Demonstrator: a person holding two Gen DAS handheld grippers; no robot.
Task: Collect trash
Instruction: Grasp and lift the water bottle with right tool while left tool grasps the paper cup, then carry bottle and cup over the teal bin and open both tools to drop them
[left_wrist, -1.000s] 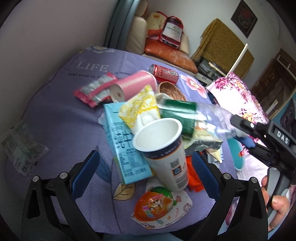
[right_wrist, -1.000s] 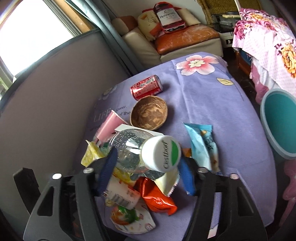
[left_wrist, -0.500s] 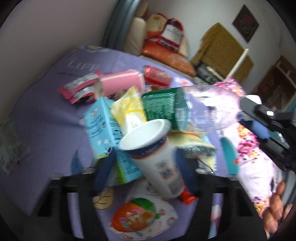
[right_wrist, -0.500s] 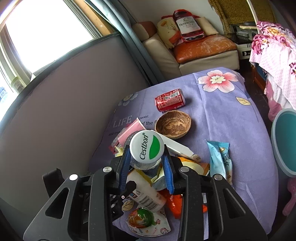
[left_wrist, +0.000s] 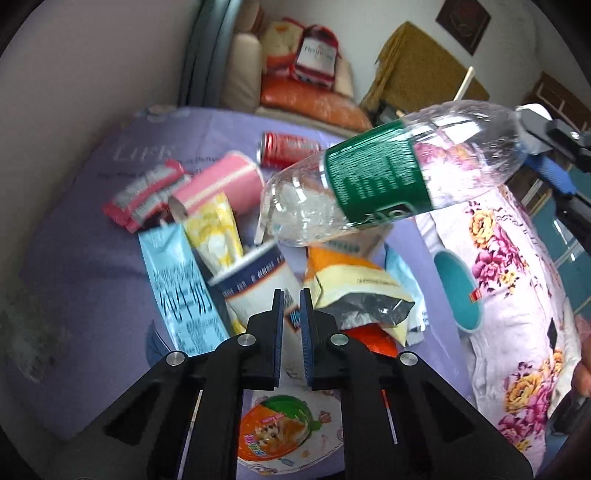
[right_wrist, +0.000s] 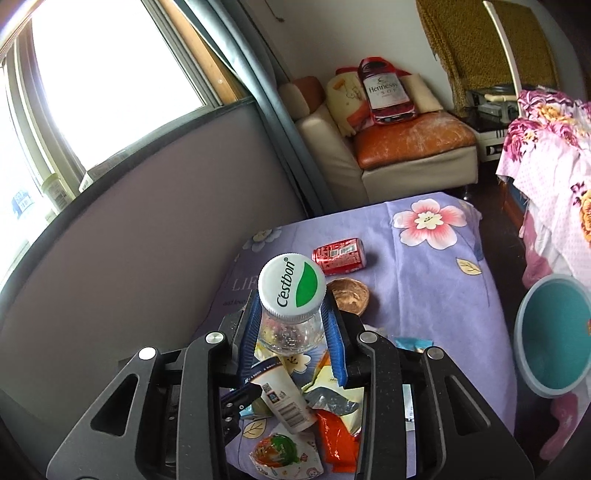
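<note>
My right gripper (right_wrist: 291, 325) is shut on the neck of a clear plastic bottle (right_wrist: 286, 321) with a white and green cap, held up above the trash pile; the bottle also shows in the left wrist view (left_wrist: 384, 173), lifted and slanted. My left gripper (left_wrist: 291, 306) is shut on the side wall of a white paper cup (left_wrist: 258, 280), which also shows in the right wrist view (right_wrist: 284, 398). Around the cup lie a blue carton (left_wrist: 177, 284), a yellow wrapper (left_wrist: 214, 229), a cream snack bag (left_wrist: 354, 291) and an orange jelly cup (left_wrist: 277, 432).
On the purple tablecloth (left_wrist: 92, 229) lie a pink roll (left_wrist: 221, 181), a red wrapper (left_wrist: 144, 192), a red can (right_wrist: 340, 254) and a brown bowl (right_wrist: 349, 295). A teal bin (right_wrist: 554, 339) stands right of the table, beside a floral cloth (left_wrist: 509, 280). A grey wall runs along the left.
My right gripper lifted the bottle off the pile. My left gripper closed from wide open onto the paper cup's wall.
</note>
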